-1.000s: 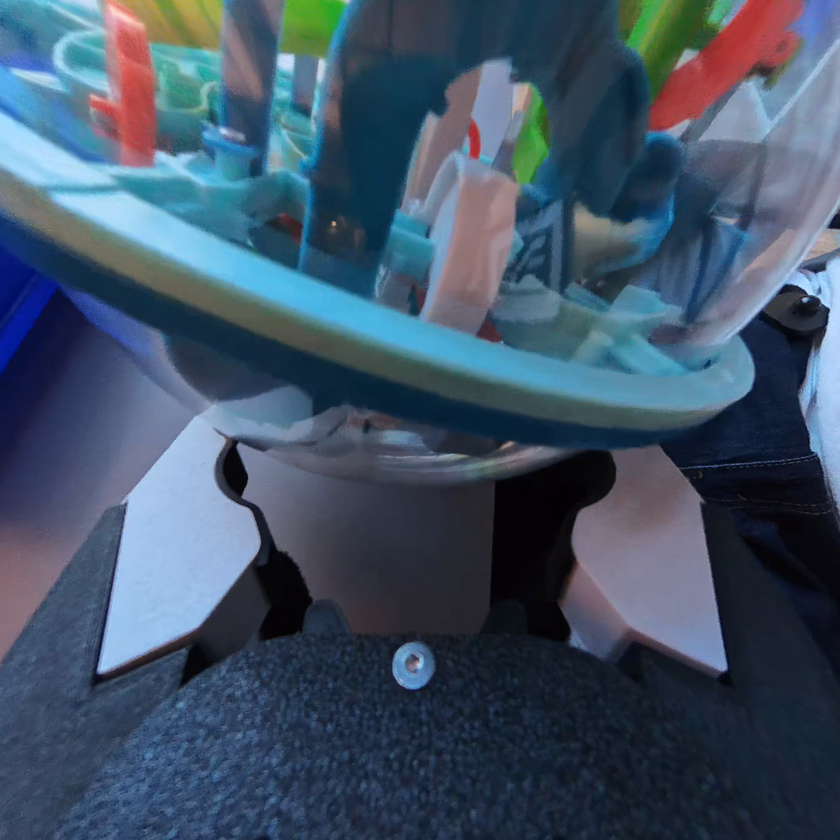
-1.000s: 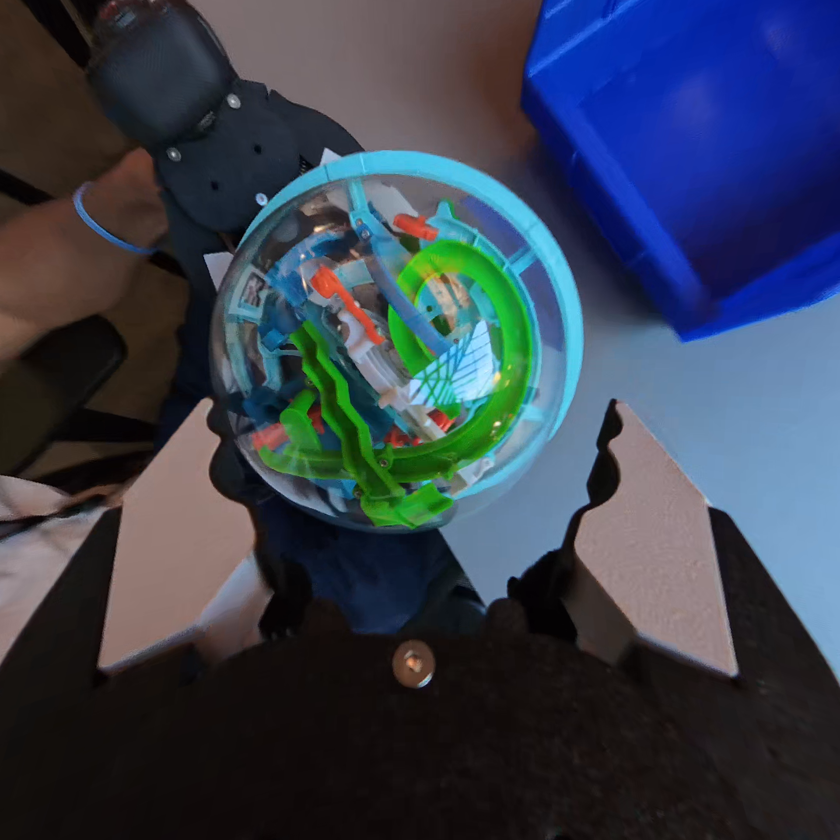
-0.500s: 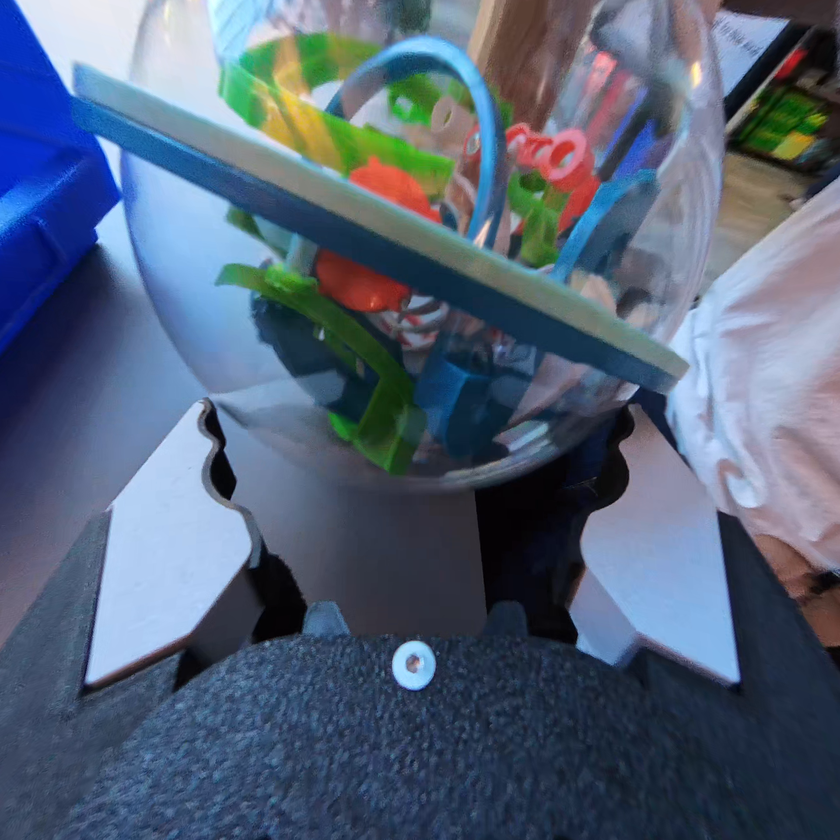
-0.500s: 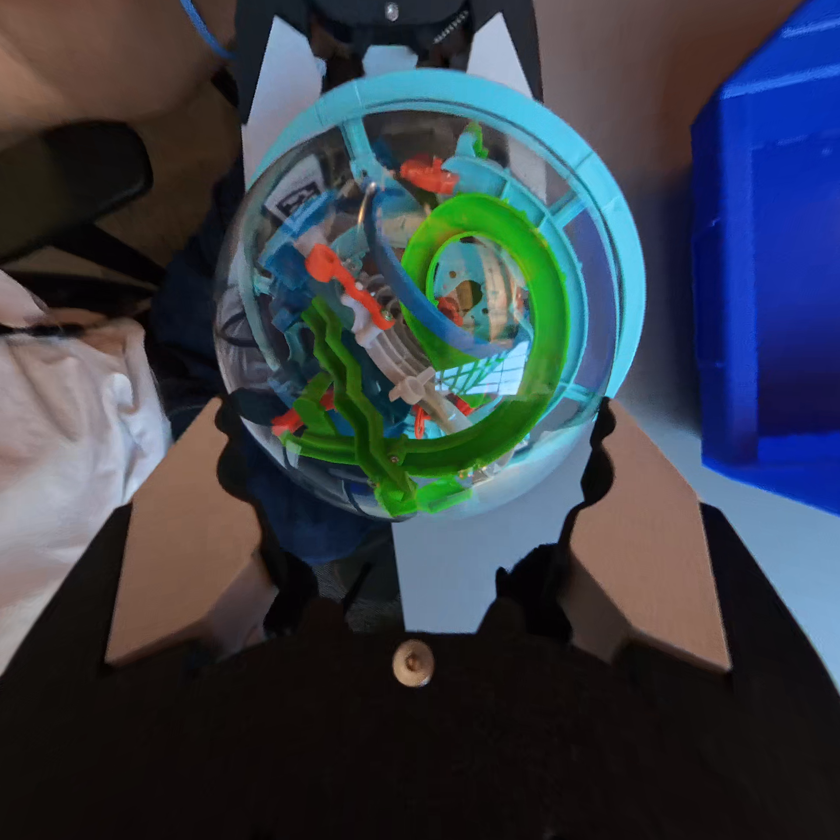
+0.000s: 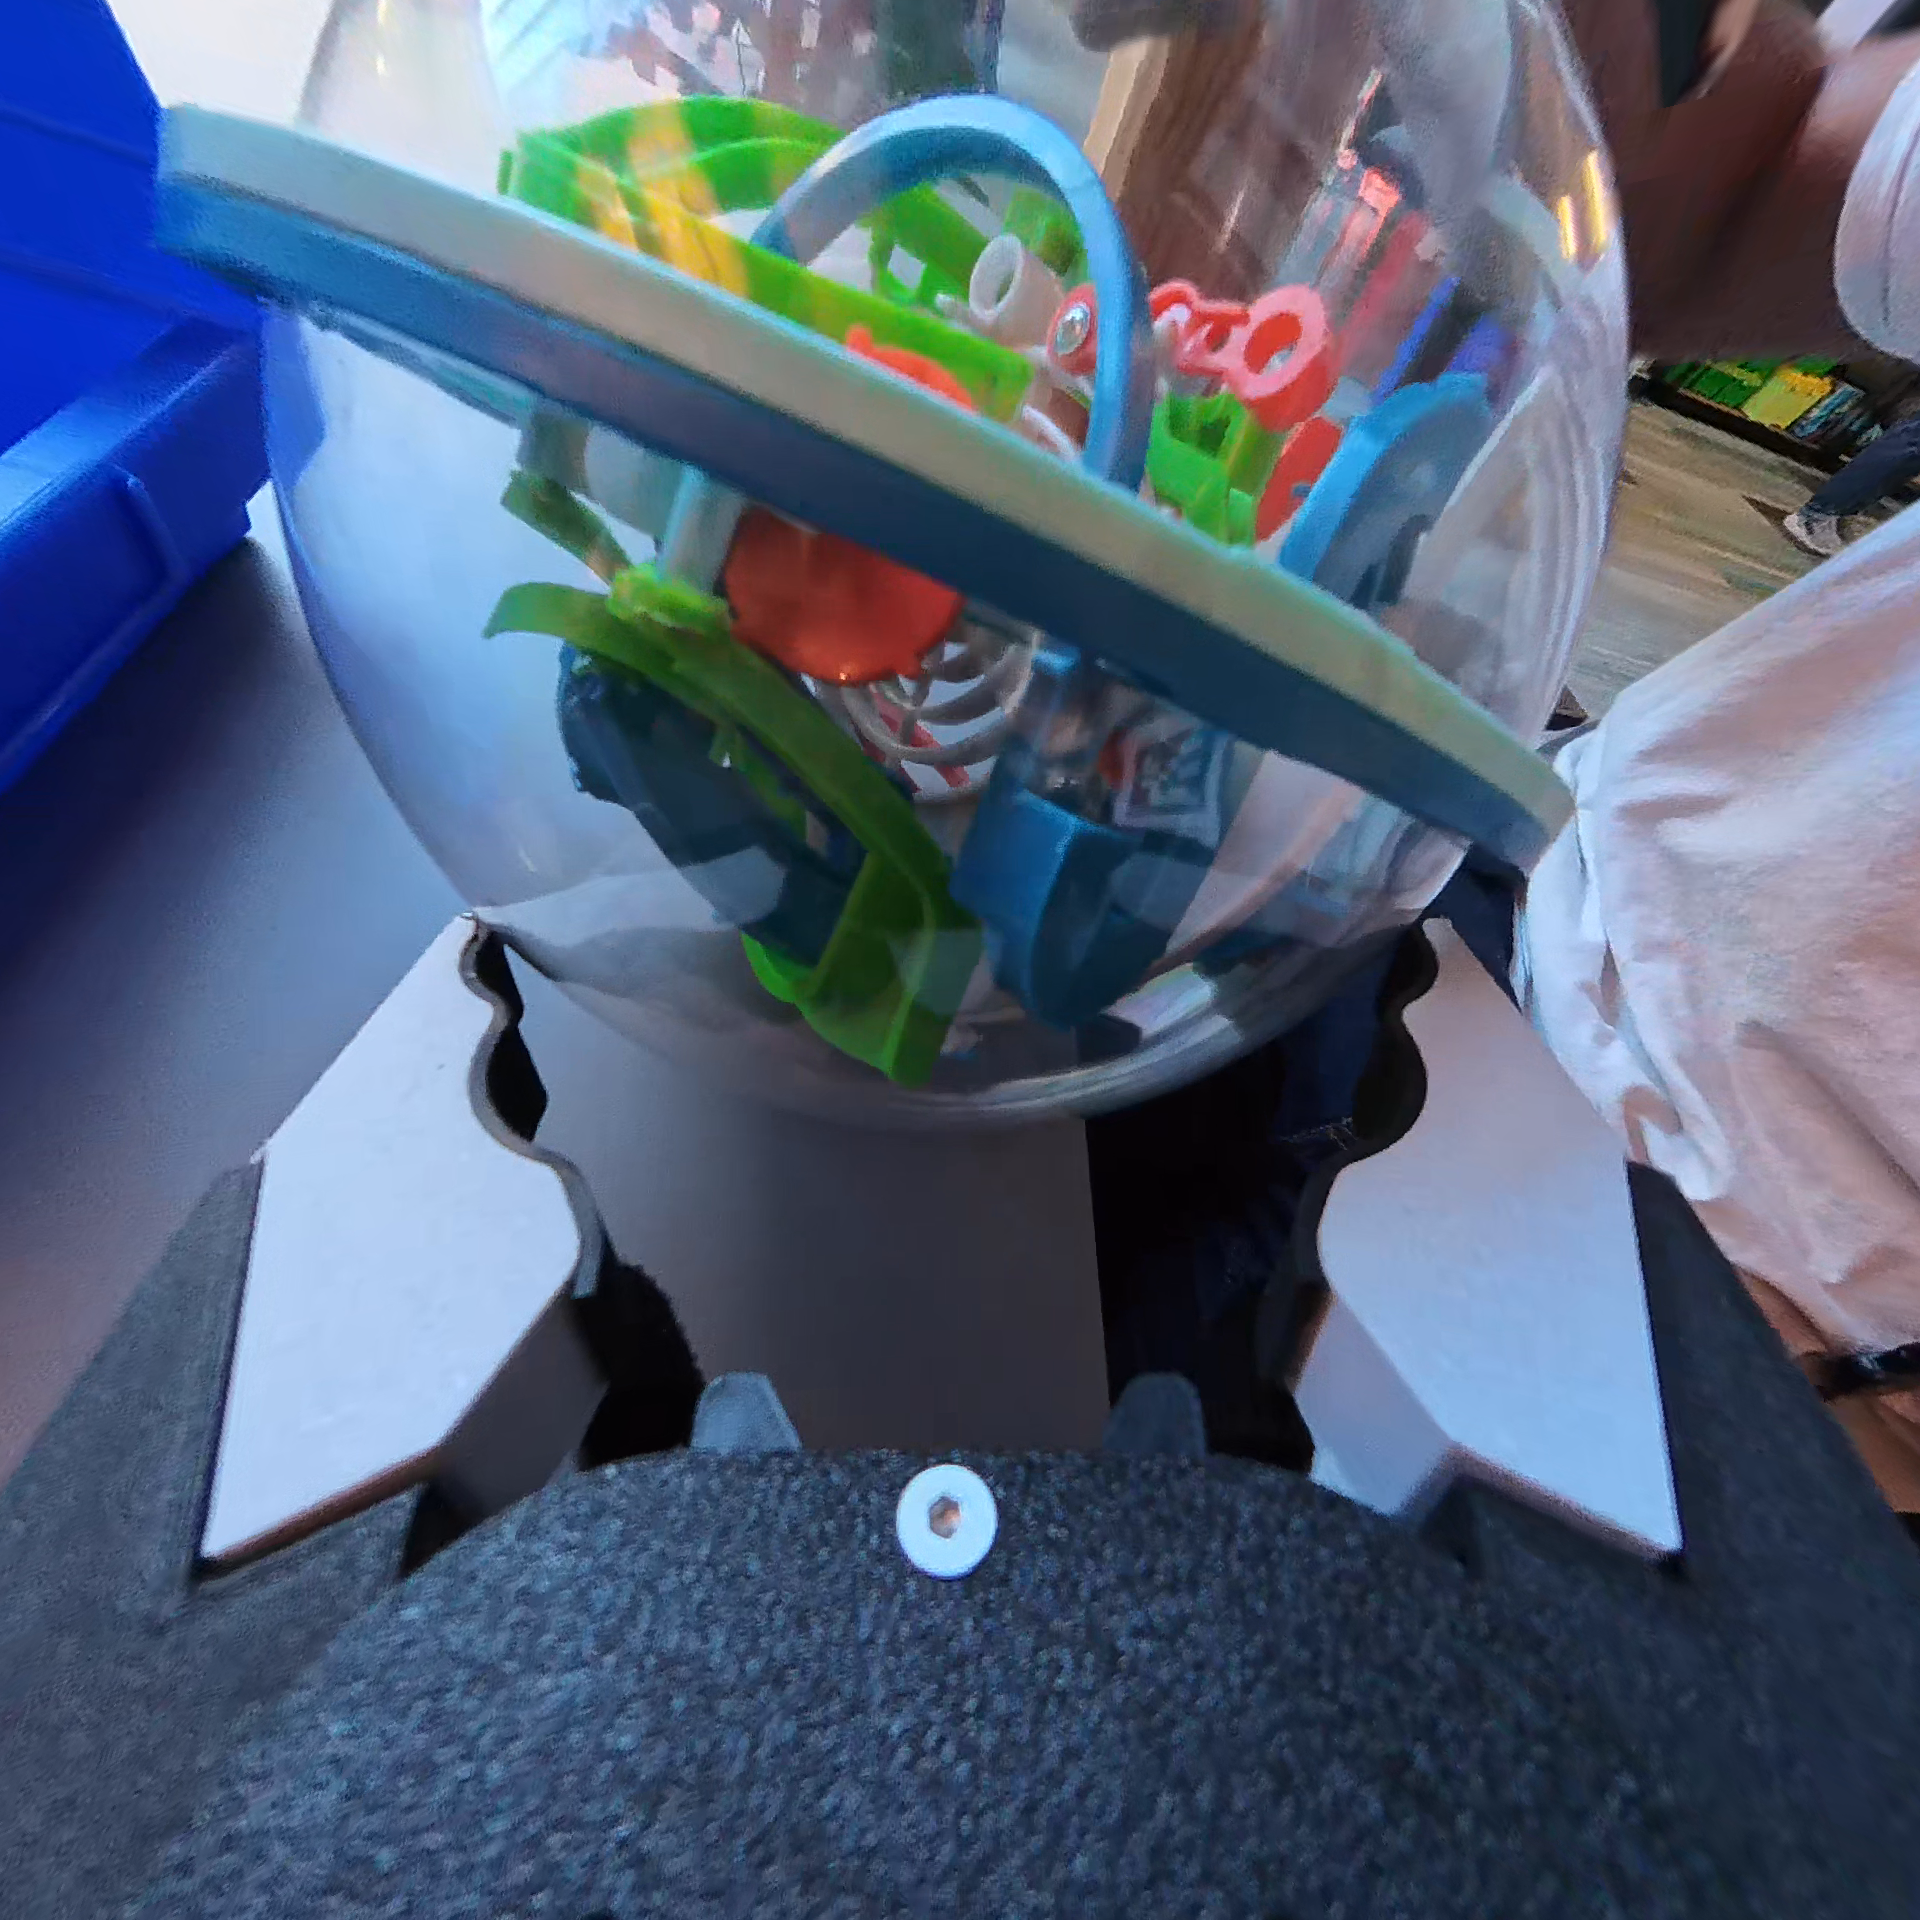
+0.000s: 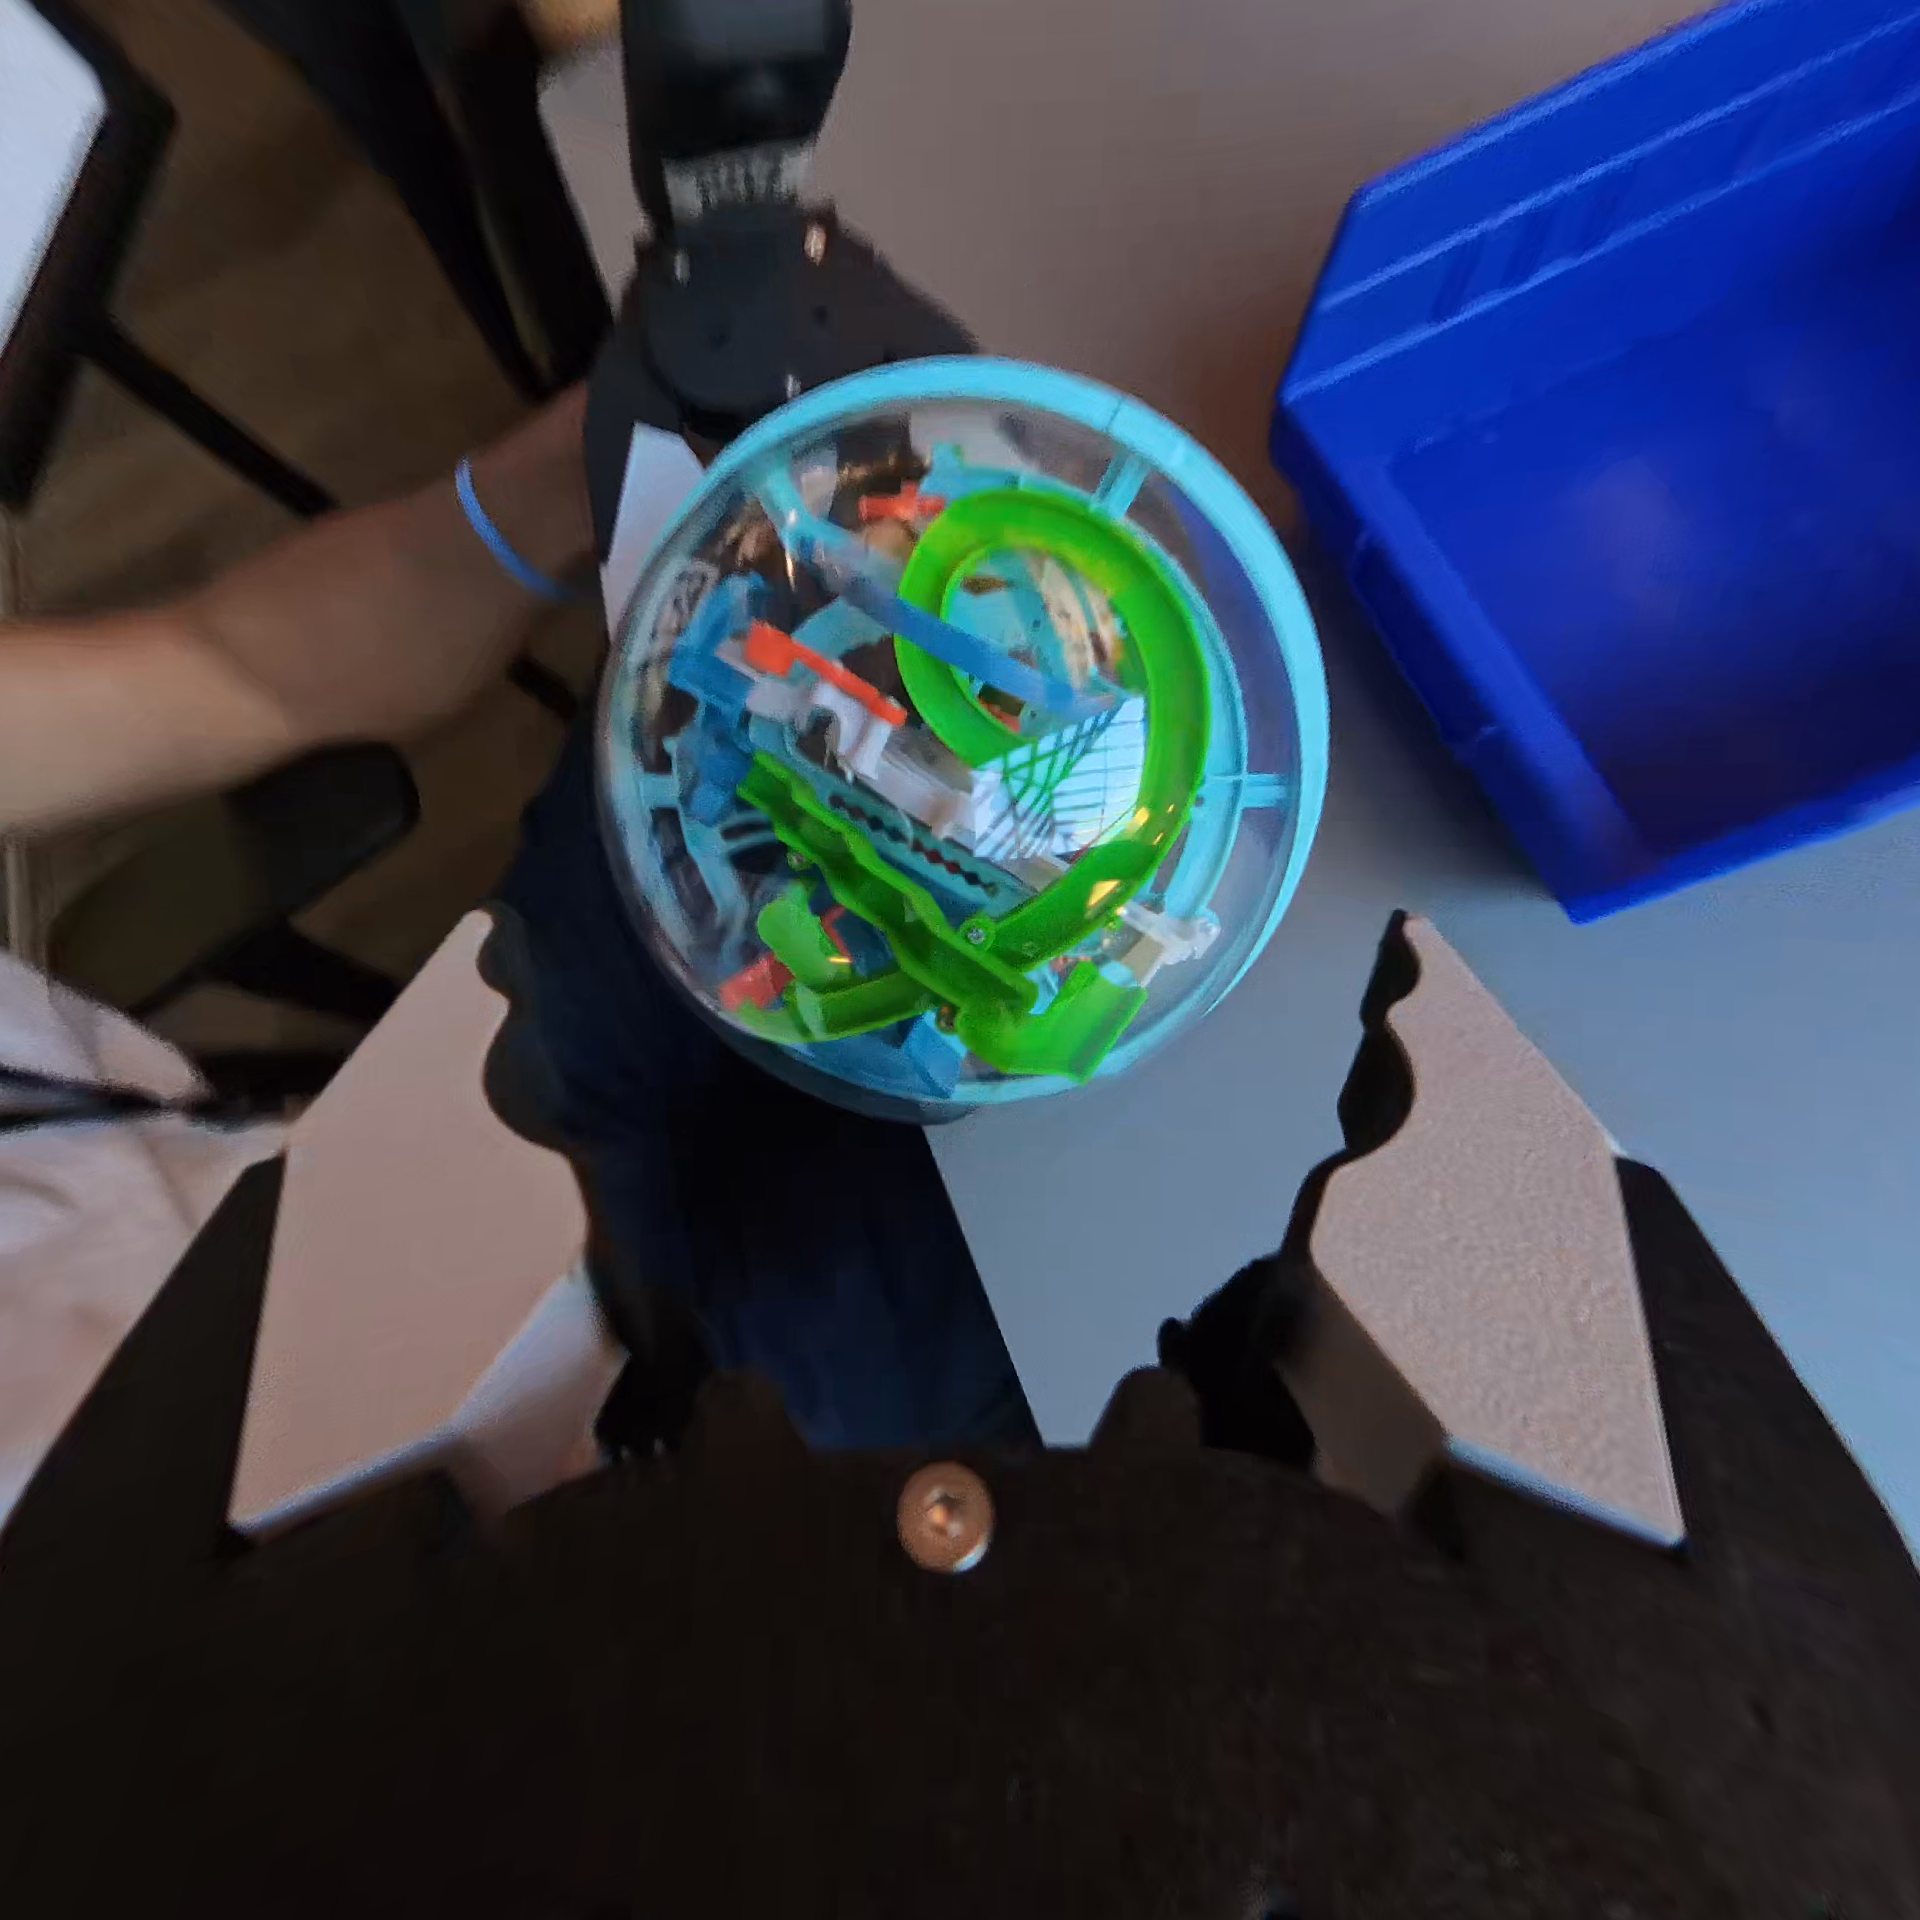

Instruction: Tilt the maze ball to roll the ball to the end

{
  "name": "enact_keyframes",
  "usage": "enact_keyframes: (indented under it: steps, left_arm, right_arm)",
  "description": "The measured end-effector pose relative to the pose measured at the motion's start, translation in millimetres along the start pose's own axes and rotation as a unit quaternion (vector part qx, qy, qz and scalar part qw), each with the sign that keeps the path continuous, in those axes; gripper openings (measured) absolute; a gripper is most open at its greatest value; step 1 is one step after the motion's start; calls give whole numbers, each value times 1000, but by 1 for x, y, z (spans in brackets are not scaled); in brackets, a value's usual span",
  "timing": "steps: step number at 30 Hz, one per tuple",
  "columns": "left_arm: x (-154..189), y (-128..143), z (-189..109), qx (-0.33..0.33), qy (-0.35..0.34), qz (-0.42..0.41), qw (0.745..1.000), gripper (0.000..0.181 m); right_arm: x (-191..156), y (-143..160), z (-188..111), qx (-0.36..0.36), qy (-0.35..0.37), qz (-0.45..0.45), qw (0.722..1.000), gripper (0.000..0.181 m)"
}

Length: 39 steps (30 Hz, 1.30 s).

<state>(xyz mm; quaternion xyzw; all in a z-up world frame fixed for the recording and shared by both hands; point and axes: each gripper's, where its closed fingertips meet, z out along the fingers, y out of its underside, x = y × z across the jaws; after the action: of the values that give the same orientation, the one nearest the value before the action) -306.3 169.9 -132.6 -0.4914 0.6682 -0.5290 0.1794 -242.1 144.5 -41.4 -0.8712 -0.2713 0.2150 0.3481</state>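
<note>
The maze ball (image 5: 935, 623) is a clear sphere with a teal ring and green, blue and orange tracks inside. My left gripper (image 5: 940, 935) is shut on it, a fingertip pressed on each lower side, and holds it tilted with the ring sloping down to the right. A small shiny ball (image 5: 1070, 330) sits by the blue arch. In the right wrist view the maze ball (image 6: 956, 727) is seen from above, over the table's edge, with the left gripper's black body (image 6: 727, 312) behind it. My right gripper (image 6: 942, 925) is open and empty, above the ball and apart from it.
A blue bin (image 6: 1610, 468) stands on the grey table (image 6: 1558, 1039) right of the ball; it also shows at the left of the left wrist view (image 5: 94, 468). A person's forearm (image 6: 260, 665) and white clothing (image 5: 1714, 883) are close by.
The left gripper has turned the maze ball, so its ring now slopes diagonally instead of lying low. The right gripper has drawn back; the ball looks smaller and farther from it.
</note>
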Motion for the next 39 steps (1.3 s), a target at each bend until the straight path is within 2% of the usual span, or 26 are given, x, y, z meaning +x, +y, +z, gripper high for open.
enact_keyframes:
  steps: [3, 6, 7, 13, 21, 25, 34, 39]
  left_arm:
    - [1, 0, 0, 2, -2, -1, 1000, 155]
    - [2, 1, 0, 1, -3, -4, 1000, 153]
    - [2, 1, 0, 0, -2, -7, 1000, 153]
    - [5, 5, 3, -13, 11, -19, 1000, 152]
    - [0, 12, -3, -28, 9, -23, 999, 153]
    - [-11, 16, -10, -39, -5, -14, 999, 149]
    - [-20, 30, -10, -84, -23, -8, 996, 141]
    - [-34, 32, -29, -76, -30, -21, 996, 136]
  right_arm:
    - [0, -1, -11, 115, 27, 37, 992, 146]
    - [-3, -2, -7, 202, -8, 49, 978, 141]
    - [-1, 0, -2, 207, -19, 57, 976, 141]
    - [-1, 11, 31, 114, -28, 31, 993, 143]
    - [1, 16, 39, 59, -50, -48, 996, 145]
    - [17, 27, 48, 9, -42, -43, 998, 145]
    - [19, 11, 53, 34, -55, -46, 997, 144]
    - [19, 8, 54, 33, -60, -45, 997, 143]
